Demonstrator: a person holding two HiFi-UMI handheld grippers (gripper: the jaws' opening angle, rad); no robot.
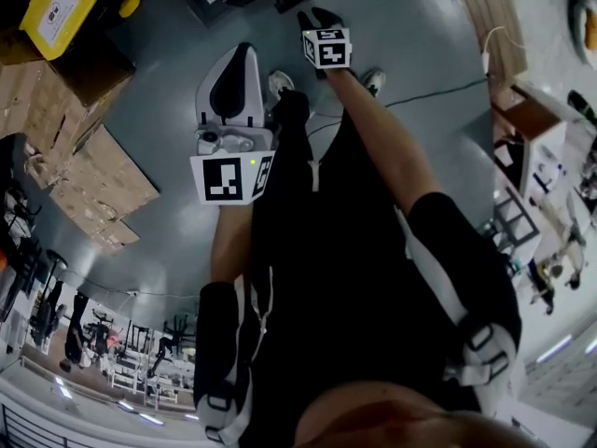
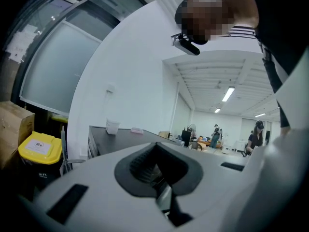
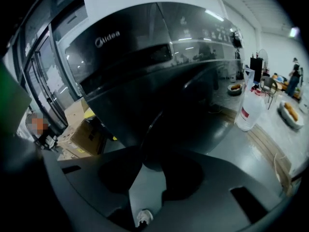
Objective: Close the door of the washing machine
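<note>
A dark grey washing machine (image 3: 145, 47) fills the right gripper view, its control panel across the top. Below the panel is its round dark door (image 3: 203, 110); I cannot tell whether the door is latched. My right gripper (image 3: 147, 178) points down toward the machine's lower front and is open, with bare floor and a shoe showing through the gap. In the head view the right gripper (image 1: 315, 17) reaches forward over the grey floor. My left gripper (image 1: 244, 59), white with dark pads, is held beside it. The left gripper (image 2: 157, 173) points across the room, shut on nothing. The machine is not in the head view.
Cardboard boxes (image 1: 89, 175) and a yellow bin (image 1: 56, 7) stand at the left. A cable (image 1: 429, 91) runs over the floor to wooden boards (image 1: 490, 17) at the right. A white jug (image 3: 251, 108) stands right of the machine. A dark table (image 2: 125, 137) lies ahead of the left gripper.
</note>
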